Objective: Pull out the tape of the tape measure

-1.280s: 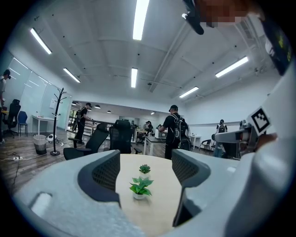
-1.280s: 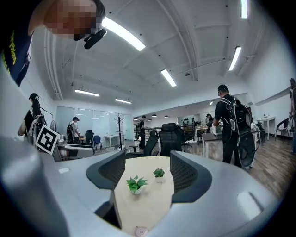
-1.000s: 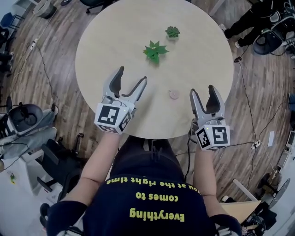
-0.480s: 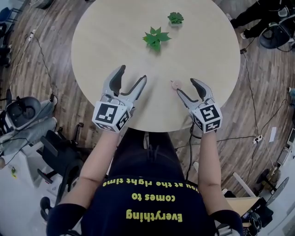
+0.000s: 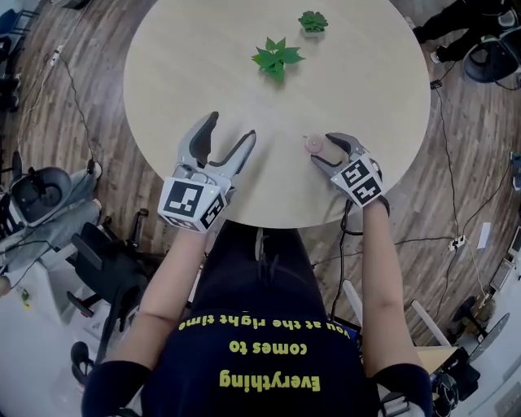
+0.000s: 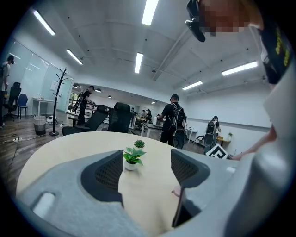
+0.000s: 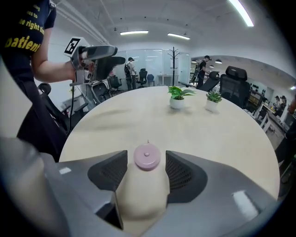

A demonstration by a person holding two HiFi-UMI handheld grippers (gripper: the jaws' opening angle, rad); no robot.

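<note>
Pink and disc-shaped, the tape measure (image 7: 147, 157) lies flat on the table (image 5: 203, 57), a little right of centre in the head view and near the table's lower edge; it has a small raised button at its middle and a thin tab poking from its far rim. The right claw (image 5: 324, 150) reaches in from the right with the tape measure between its grey, mesh-textured pads (image 7: 111, 172); the jaws are closing, and a thin gap shows on either side of the disc, so they are not yet gripping it. The left claw (image 5: 232, 126) hovers over the table left of centre, released, its jaws wide apart with only bare table between them. Each claw carries a cube of black-and-white square markers (image 5: 191, 205). The round table top is pale, smooth wood grain. At the upper middle of the head view, well apart from the tape measure, stand a leafy green plant (image 5: 277, 57) in a small white pot and a smaller succulent (image 5: 313, 21). Dark wood planks make up the floor (image 5: 89, 122) around the table, with cables trailing across it.
</note>
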